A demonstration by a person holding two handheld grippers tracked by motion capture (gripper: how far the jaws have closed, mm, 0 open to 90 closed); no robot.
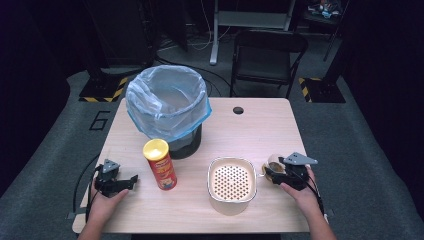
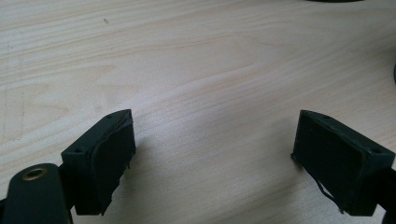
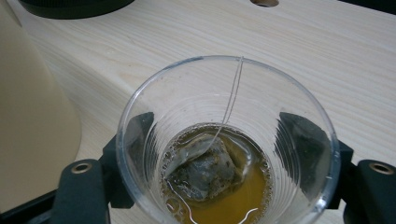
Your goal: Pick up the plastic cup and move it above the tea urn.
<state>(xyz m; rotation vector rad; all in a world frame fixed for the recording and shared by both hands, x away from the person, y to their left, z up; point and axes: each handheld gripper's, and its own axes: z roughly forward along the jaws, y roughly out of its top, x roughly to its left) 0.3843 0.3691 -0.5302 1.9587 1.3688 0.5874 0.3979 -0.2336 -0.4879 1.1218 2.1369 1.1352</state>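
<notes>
A clear plastic cup point(image 3: 261, 93) holds a little brown tea and a wet tea bag point(image 3: 205, 168), whose string runs up over the rim. My right gripper point(image 3: 219, 135) has one black jaw on each side of the cup, and the pads press against its walls. From above, that gripper point(image 1: 270, 173) and the cup point(image 1: 274, 164) sit near the table's right edge, just right of a cream container. My left gripper point(image 1: 133, 179) rests at the front left, and its jaws point(image 2: 215, 140) stand wide apart over bare wood.
A cream container with a perforated insert point(image 1: 231, 185) stands left of the cup. A red chips can point(image 1: 160, 165) stands upright near the left gripper. Behind it is a black bin lined with a blue bag point(image 1: 167, 100). A folding chair point(image 1: 267, 55) stands beyond the table.
</notes>
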